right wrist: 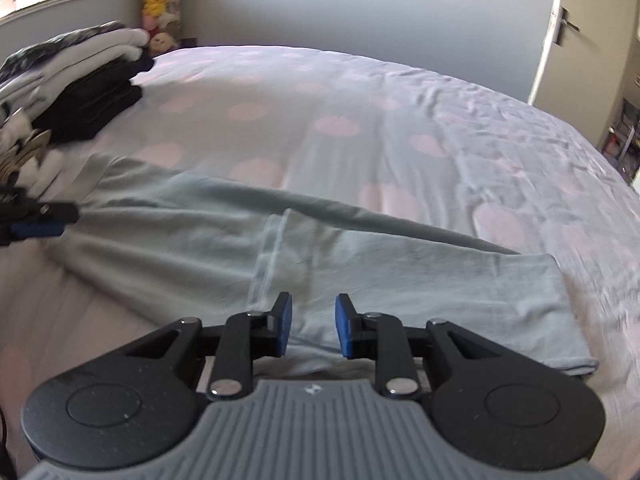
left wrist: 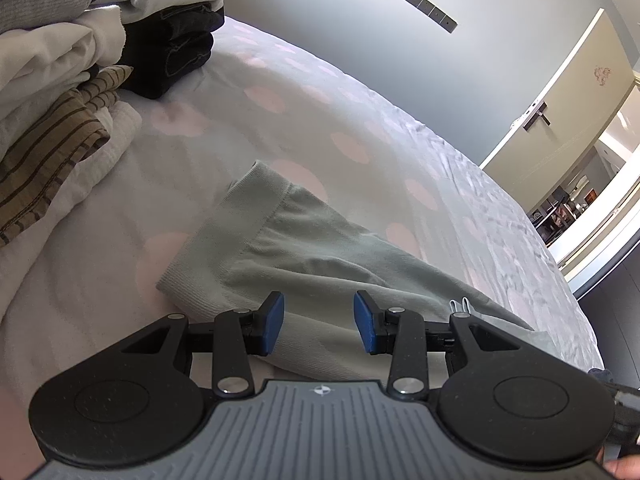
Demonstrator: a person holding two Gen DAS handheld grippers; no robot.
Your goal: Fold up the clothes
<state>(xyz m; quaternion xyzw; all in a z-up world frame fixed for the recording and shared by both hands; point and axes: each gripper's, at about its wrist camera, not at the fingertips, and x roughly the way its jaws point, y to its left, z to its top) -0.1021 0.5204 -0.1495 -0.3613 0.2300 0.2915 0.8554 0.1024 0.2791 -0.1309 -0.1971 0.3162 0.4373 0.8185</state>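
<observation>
A pale green garment (left wrist: 304, 248) lies stretched flat across the bed, its ribbed band (left wrist: 224, 232) toward the clothes stack. My left gripper (left wrist: 319, 322) hovers over that ribbed end, open, its blue pads apart with cloth showing in the gap. In the right wrist view the same garment (right wrist: 192, 232) runs from left to right, with a hemmed fold (right wrist: 268, 256) near the middle. Over its near edge, just right of that hem, my right gripper (right wrist: 313, 326) stands open with a narrower gap. The left gripper (right wrist: 48, 220) shows at the left edge of this view.
Stacked folded clothes (left wrist: 60, 80) with a black folded item (left wrist: 172, 48) sit at the bed's left. The bedsheet (right wrist: 360, 120) is pale with pink dots. A door (left wrist: 560, 100) stands on the right, and plush toys (right wrist: 162, 4) by the far wall.
</observation>
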